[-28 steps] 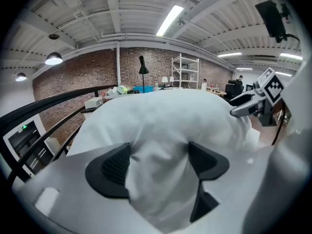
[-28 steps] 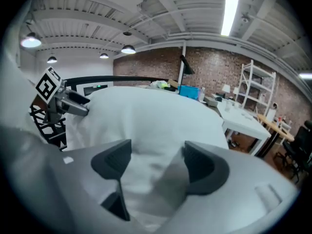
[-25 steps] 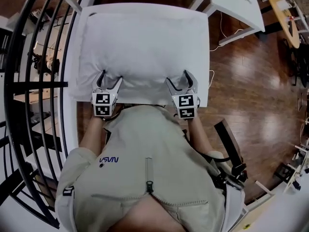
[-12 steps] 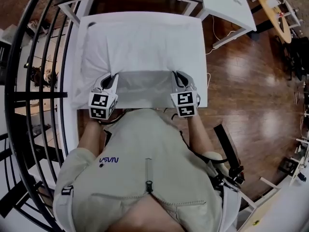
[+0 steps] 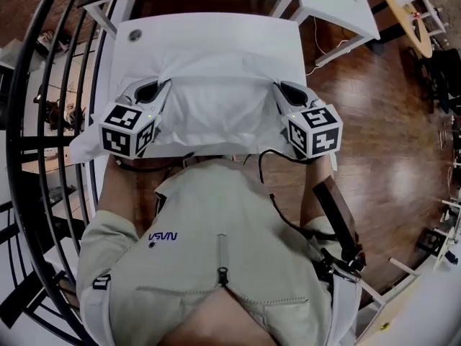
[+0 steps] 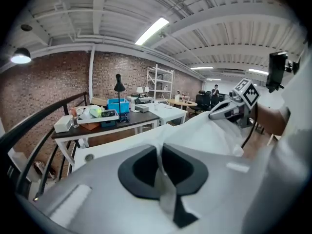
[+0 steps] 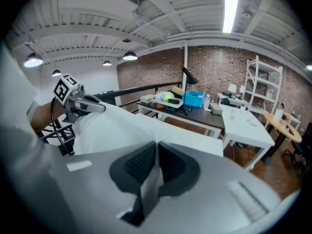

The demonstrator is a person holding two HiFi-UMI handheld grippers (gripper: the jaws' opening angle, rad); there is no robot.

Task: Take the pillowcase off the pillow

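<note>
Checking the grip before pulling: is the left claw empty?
No, the left claw is shut on a fold of the white pillowcase.

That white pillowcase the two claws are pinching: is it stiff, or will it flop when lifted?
Probably floppy: the pillowcase drapes and wrinkles between the left claw and right claw. Likely thin and light too, since each claw shuts almost fully on its fold. Smooth cloth might slip under a hard tug.

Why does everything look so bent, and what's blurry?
Head view: wide-angle lens bows the railing; glare streaks the wood floor. Left gripper view: ceiling curves, corners darken, the near left tongs look soft. Right gripper view: the ceiling lamp glares.
</note>
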